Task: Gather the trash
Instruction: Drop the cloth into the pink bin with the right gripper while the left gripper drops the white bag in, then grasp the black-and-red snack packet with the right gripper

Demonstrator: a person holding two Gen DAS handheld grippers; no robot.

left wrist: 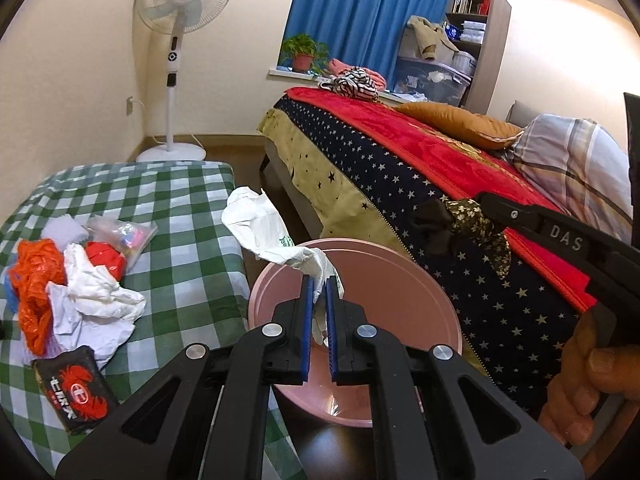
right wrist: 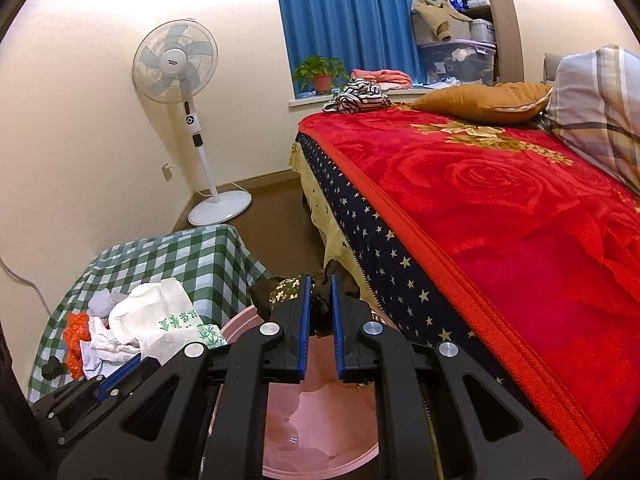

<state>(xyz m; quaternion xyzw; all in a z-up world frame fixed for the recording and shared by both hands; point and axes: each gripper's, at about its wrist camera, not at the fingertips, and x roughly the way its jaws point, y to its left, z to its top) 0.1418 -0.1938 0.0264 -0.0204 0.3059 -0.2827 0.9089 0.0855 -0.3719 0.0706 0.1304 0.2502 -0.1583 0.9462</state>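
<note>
Directly below and just beyond both pairs of fingers sits the pink bin (left wrist: pixel 420 304), its mouth open and its bottom bare, so the step in hand looks like dropping both pieces into it.

The left gripper (left wrist: pixel 320 300) has its fingers clenched on a white plastic bag (left wrist: pixel 264 224), which trails up and away to the left past the rim. To do this well, I would bring those fingers further over the middle of the bin before letting go, since most of the bag hangs outside the rim and could drag the rest out.

The right gripper (right wrist: pixel 320 304) grasps a dark floral scrap (right wrist: pixel 284 290), bunched at its fingertips above the bin's far edge; a short move inward should do.

Left of the fingers, on the checked tabletop (left wrist: pixel 188 200), more trash (left wrist: pixel 80 284) waits.
</note>
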